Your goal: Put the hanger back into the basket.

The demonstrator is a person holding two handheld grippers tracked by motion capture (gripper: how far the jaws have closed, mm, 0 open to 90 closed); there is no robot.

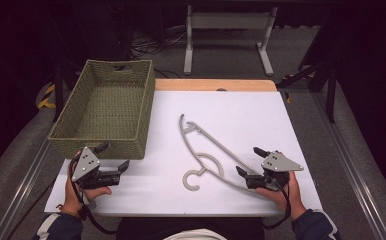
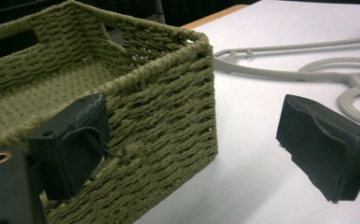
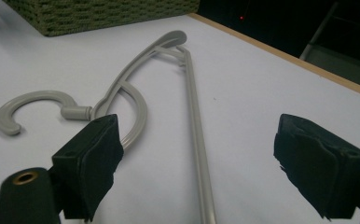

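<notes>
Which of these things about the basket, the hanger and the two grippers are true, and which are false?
1. The basket has things in it. False: nothing can be seen inside.
2. The hanger lies flat on the white table. True.
3. The right gripper is shut on the hanger. False: its jaws are open, with the hanger's end beside them.
4. The left gripper is open, close to the basket's near corner. True.
5. The hanger is in the basket. False: it lies on the table to the right of it.
</notes>
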